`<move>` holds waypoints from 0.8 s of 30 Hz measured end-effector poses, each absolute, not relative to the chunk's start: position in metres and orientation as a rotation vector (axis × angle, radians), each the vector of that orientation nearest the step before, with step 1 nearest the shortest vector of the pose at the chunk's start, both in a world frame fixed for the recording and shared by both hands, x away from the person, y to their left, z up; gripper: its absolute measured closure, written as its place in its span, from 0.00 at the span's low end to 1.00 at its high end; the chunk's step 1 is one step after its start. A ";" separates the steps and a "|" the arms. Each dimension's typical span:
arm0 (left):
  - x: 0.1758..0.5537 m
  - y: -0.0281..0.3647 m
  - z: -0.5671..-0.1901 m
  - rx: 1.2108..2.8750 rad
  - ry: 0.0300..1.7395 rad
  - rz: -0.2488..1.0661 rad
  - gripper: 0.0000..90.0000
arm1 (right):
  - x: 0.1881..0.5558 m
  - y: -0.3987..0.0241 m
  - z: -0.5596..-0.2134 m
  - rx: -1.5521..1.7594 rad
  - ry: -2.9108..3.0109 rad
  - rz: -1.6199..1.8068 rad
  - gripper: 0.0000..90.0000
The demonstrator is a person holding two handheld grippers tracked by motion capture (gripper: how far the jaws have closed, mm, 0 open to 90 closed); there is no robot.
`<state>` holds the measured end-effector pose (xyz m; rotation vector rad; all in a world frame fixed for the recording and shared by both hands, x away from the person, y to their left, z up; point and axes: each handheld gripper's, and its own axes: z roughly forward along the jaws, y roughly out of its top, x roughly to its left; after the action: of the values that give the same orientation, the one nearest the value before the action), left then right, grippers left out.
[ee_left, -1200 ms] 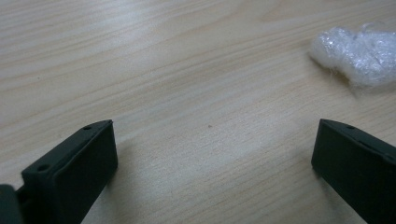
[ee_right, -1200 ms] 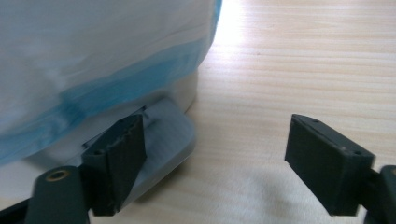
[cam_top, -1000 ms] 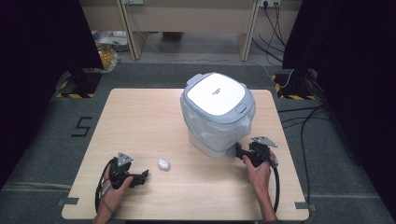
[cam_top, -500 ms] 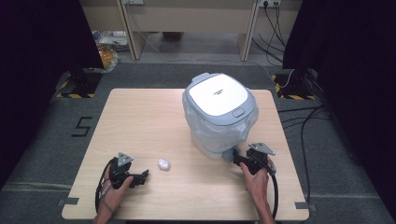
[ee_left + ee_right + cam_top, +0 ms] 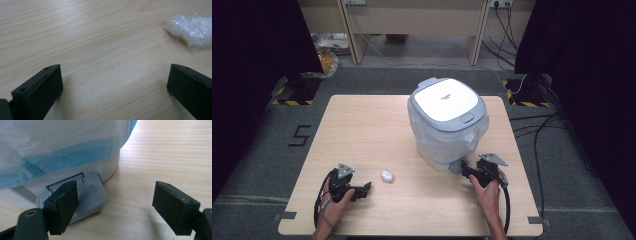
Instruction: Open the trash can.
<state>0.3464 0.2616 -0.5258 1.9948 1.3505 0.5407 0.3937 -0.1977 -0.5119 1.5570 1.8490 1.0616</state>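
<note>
Right gripper (image 5: 115, 207) jaws spread wide, nothing held; one jaw sits over the grey ribbed pedal (image 5: 85, 195) at the foot of the bin (image 5: 447, 125), centre-right in the high view. Bin lid is down, liner bag (image 5: 62, 147) hangs over its body. Left gripper (image 5: 112, 92) also spread and empty, resting lower left on the table (image 5: 362, 125), crumpled plastic wad (image 5: 192, 27) just beyond it. Probably a pedal press: push straight down mid-pedal, keep the jaw off the liner so the bin doesn't slide
</note>
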 end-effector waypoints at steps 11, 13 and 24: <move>0.346 0.262 -0.526 1.995 1.351 0.540 0.00 | 0.393 -0.195 -0.513 1.560 1.867 1.042 0.23; 0.346 0.262 -0.526 1.996 1.351 0.541 0.00 | 0.394 -0.195 -0.514 1.566 1.873 1.040 0.23; 0.346 0.262 -0.526 1.995 1.352 0.539 0.00 | 0.394 -0.192 -0.516 1.585 1.908 1.001 0.23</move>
<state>0.3463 0.2615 -0.5257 1.9946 1.3518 0.5392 0.3944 -0.1915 -0.5163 1.5848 1.9084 1.0013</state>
